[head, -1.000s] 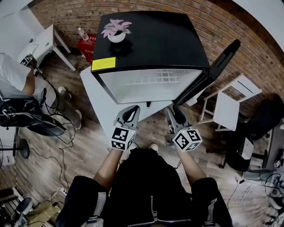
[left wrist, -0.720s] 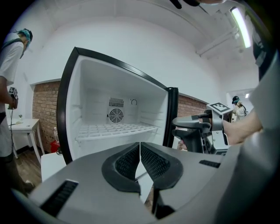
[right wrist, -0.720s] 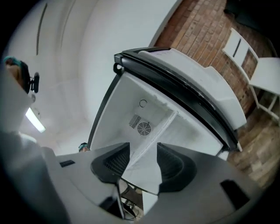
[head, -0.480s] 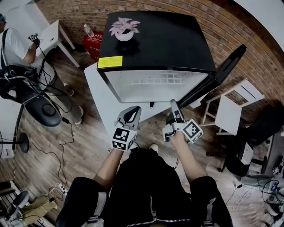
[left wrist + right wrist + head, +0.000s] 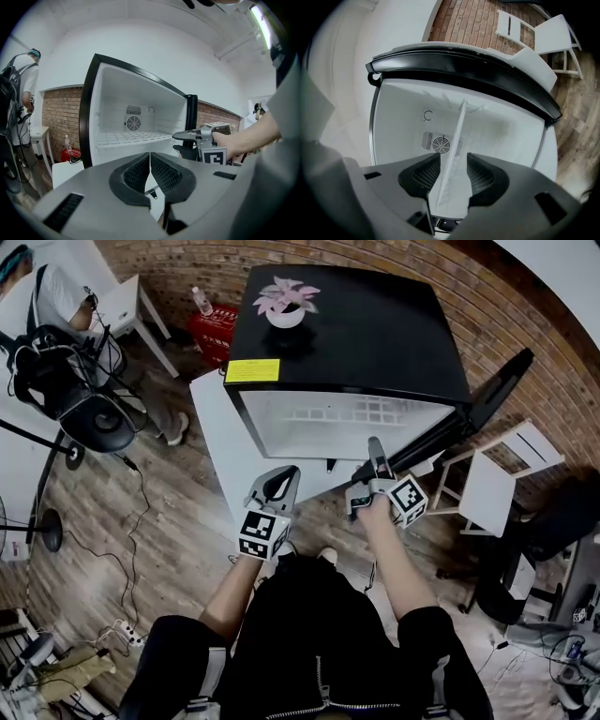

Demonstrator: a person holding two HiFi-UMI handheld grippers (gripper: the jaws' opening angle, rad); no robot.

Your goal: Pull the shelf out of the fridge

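Right gripper view: the right gripper [image 5: 449, 164], jaws wide and just narrowing, frames the white wire shelf [image 5: 458, 126], ungripped inside the open black fridge [image 5: 464, 70]. The left gripper [image 5: 150, 164] is pinched together, empty. Gripping and pulling remain.

The wooden floor [image 5: 169, 549] bears a low white table [image 5: 217, 437], on which the black fridge [image 5: 375, 334] stands.
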